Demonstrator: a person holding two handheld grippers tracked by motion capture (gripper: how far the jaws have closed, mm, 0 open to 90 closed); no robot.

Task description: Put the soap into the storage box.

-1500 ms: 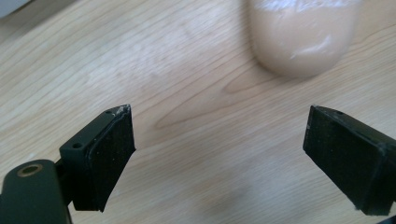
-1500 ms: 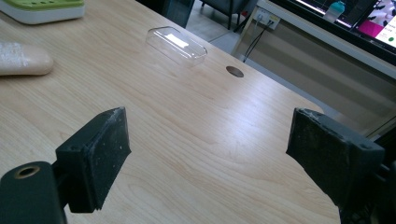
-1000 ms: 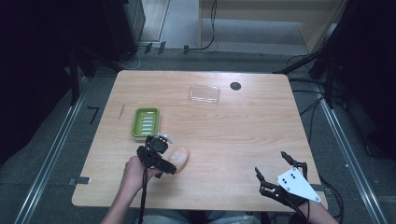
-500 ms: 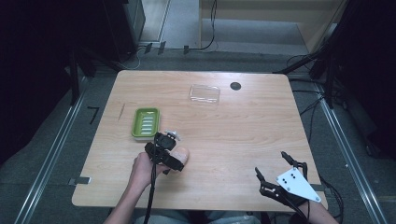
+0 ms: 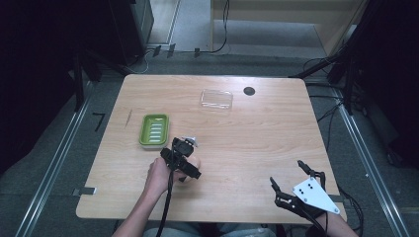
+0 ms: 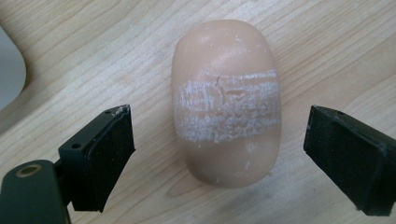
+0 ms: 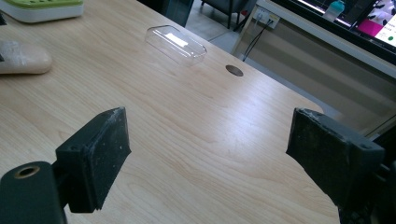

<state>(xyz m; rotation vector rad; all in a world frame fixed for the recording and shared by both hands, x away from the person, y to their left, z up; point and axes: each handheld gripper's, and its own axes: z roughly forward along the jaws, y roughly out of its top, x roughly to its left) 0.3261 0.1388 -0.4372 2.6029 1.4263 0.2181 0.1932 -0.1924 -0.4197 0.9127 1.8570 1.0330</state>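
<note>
Soap bar (image 6: 225, 100), one only: peach-tan, rounded oval, with a scuffed whitish band across its middle and a small crack in that band; no brand or writing readable on it. It lies flat on the wooden table (image 5: 257, 143), just beside the green soap dish (image 5: 154, 130), on the near side of the dish toward me. My left gripper (image 6: 217, 156) hangs right over the soap, jaws spread wide on either side of it, neither pad touching, nothing grasped. In the high view my left hand (image 5: 159, 176) and left gripper cover most of the soap, only a sliver of it visible. One green soap dish, ribbed inside, white base, empty. One clear plastic lid (image 5: 216, 98) lies well apart from the dish, toward the far edge, next to one dark round hole (image 5: 249, 91) in the tabletop. My right gripper (image 7: 208, 161) sits well apart from the dish near the table's near right corner, jaws wide apart, holding nothing, bare wood between them. Grey three-cornered plate (image 5: 314, 194) on it shows four dark dots, no text.
</note>
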